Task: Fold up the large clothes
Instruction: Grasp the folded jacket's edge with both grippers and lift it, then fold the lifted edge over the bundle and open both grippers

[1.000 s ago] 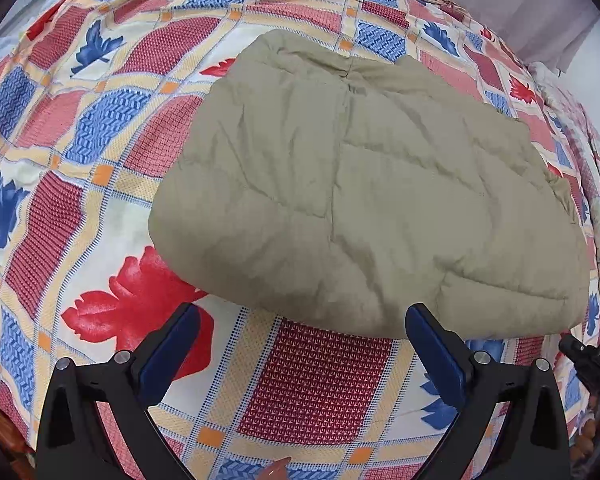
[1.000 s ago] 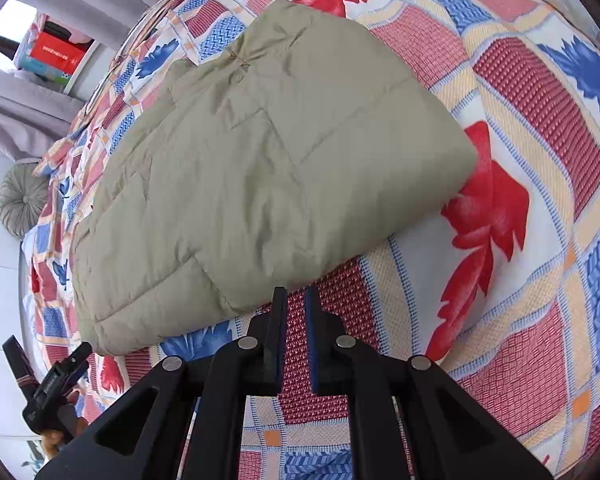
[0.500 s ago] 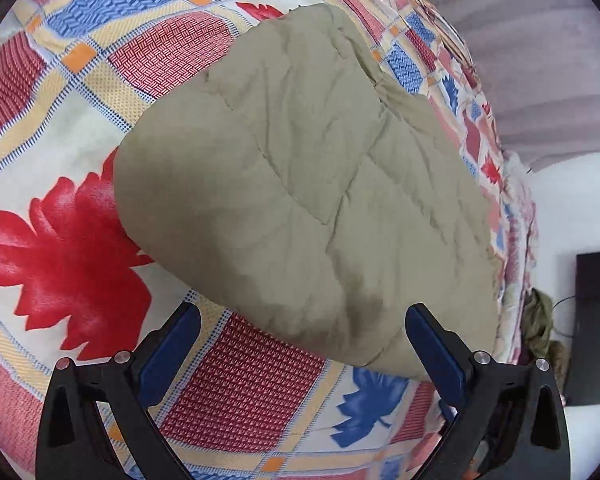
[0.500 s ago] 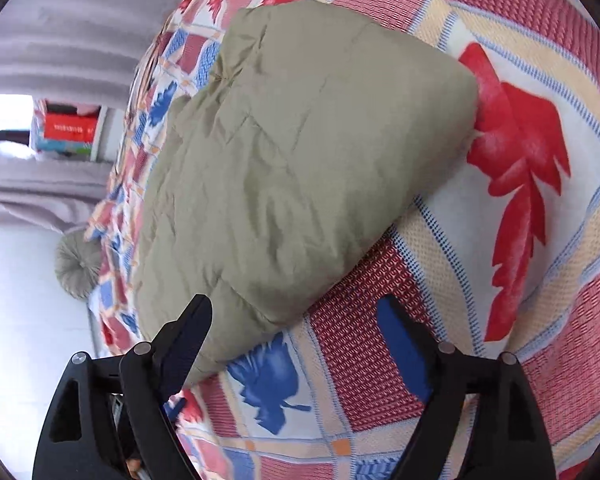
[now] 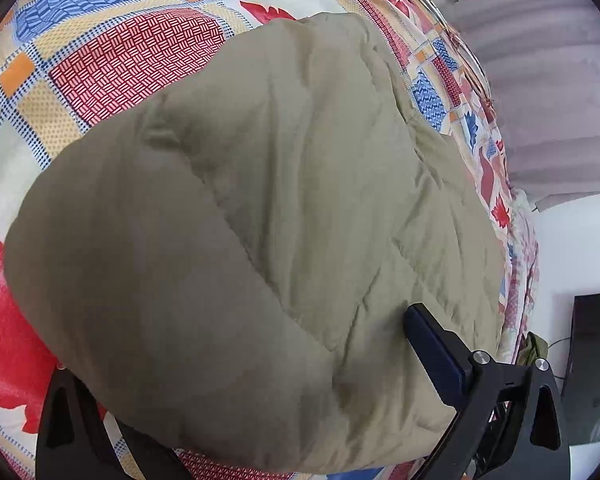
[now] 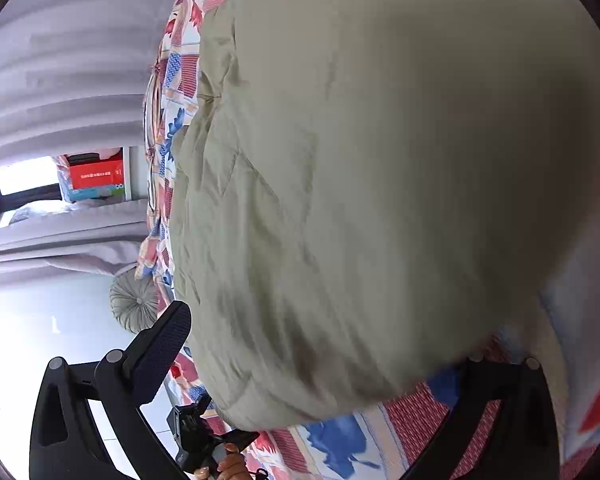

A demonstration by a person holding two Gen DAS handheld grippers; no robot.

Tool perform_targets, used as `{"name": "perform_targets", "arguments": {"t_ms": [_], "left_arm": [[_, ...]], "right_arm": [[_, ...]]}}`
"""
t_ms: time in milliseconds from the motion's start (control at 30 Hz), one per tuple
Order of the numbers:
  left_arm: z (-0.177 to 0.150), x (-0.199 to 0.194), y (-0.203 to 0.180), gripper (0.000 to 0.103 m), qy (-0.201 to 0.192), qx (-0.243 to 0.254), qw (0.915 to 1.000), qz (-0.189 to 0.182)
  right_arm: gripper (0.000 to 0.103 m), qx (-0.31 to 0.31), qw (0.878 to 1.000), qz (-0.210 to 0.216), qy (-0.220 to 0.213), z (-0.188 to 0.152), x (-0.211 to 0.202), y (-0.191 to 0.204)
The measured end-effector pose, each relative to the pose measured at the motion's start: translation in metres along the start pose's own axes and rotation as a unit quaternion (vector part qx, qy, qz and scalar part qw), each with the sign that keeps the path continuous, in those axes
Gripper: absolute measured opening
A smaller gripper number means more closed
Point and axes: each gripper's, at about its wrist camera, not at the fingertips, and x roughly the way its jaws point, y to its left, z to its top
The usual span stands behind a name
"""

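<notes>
Both grippers now lowered onto near edge of folded khaki jacket [image 5: 260,240] on patterned bedspread [image 5: 112,56]. Left gripper [image 5: 244,392] closing astride fabric; right gripper [image 6: 332,360], previously shut, opening, straddling hem. Next fold imminent.

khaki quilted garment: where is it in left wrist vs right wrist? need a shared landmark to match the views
Left wrist: the khaki quilted garment fills the centre and lower half, its near edge between the tool's fingers.
Right wrist: the garment fills the centre and right, its near edge reaching down between the tool's fingers.
Shared landmark: the patterned bedspread beneath it, with the grey curtain at its far end.
</notes>
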Motion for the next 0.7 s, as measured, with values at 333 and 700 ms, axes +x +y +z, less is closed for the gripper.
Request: {"name": "perform_targets", "arguments": {"t_ms": [333,700], "left_arm": [[-0.004,-0.032,-0.039,0.019,-0.027,0.103,0.9943,0.003],[-0.057,-0.109,-0.013,0.019,0.003,0.146,0.9893,0.0]], "right_arm": [[0.035,0.044,0.999,0.007,0.01,0.003,0.013,-0.002],[0.025,-0.005,0.999,0.018,0.04,-0.045,-0.038,0.006]]}}
